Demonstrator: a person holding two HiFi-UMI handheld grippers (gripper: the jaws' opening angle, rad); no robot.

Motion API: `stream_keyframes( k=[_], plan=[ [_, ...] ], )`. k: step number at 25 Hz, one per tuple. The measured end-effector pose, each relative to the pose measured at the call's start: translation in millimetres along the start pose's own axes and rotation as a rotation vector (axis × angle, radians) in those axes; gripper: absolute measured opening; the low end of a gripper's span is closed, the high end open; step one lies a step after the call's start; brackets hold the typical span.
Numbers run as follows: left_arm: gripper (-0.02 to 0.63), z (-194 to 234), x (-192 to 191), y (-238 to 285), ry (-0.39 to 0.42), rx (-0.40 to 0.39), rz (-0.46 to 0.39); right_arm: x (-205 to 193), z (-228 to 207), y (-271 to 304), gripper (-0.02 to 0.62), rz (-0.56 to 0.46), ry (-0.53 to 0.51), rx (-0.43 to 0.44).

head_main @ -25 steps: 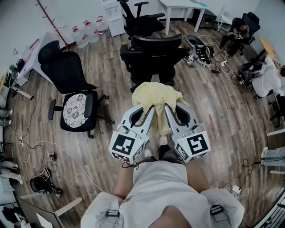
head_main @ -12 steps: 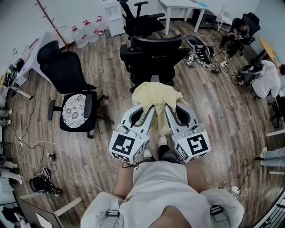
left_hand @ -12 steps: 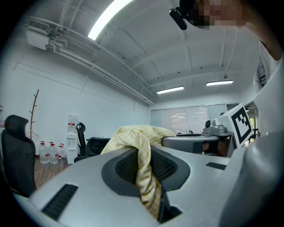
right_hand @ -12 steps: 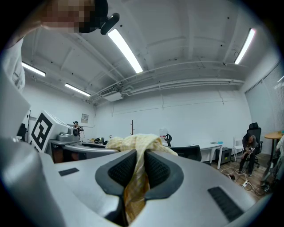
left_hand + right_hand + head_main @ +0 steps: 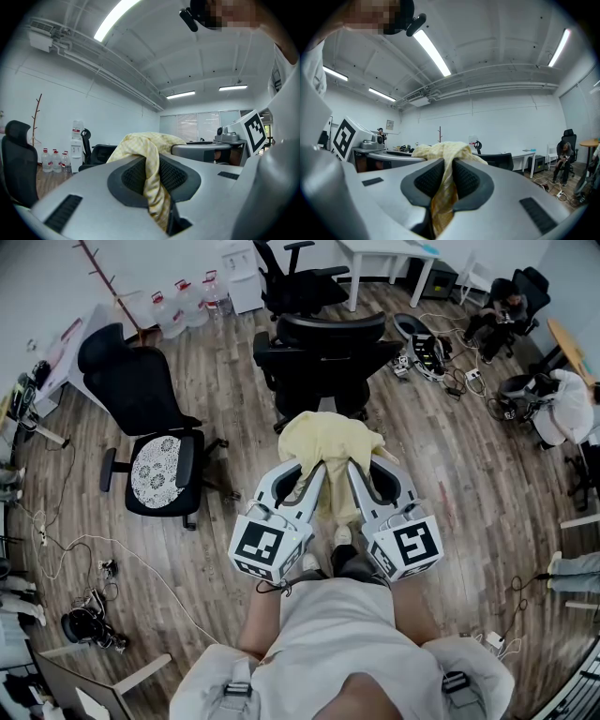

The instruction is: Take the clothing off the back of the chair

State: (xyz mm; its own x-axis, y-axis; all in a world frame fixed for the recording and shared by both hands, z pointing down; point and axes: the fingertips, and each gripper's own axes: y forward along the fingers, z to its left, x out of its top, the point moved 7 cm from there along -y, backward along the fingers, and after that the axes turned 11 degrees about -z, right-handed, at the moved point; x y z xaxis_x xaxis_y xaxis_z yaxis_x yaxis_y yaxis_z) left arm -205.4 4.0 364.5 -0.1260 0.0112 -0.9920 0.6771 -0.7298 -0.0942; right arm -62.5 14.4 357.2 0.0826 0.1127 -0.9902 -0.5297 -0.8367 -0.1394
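1. Cloth (image 5: 330, 439): pale yellow check, bunched up in the air in front of the person, just near of the black chair (image 5: 323, 352). None of it lies over that chair's back.
2. Left gripper (image 5: 314, 474): jaws pinching a fold of the cloth. In the left gripper view the fabric runs down between the dark pads (image 5: 133, 177), which press on it.
3. Right gripper (image 5: 354, 472): jaws likewise clamped on another fold of the cloth. In the right gripper view the fabric is squeezed between its pads (image 5: 466, 178) and trails down below them.
4. The two grippers sit close side by side, roughly level, tips pointing far toward the black chair. The cloth bridges both sets of tips and a strip hangs down between them.
5. The black chair stands centre, far of the grippers, on the wood floor (image 5: 450, 474).
6. Second chair (image 5: 141, 390) is at left, well apart from the cloth, with a white lace cushion (image 5: 155, 470) on its seat.
7. Far left: water bottles (image 5: 183, 310) stand by the wall, with a coat rack (image 5: 103, 282) beside them.
8. Far centre: third chair (image 5: 295, 282), with a white desk (image 5: 384, 251) to its right.
9. Right side: seated people (image 5: 562, 409), and cables (image 5: 473, 381) on the floor near them.
10. Near edge: the person's torso in a light top (image 5: 328, 643), with both grippers just far of it.
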Motion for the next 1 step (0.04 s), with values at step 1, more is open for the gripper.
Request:
stream_keyframes(
  k=[1],
  plan=[
    [0.069, 0.8, -0.2, 0.5, 0.000, 0.000, 0.000, -0.2, -0.2, 0.9, 0.064, -0.001, -0.001, 0.002]
  ],
)
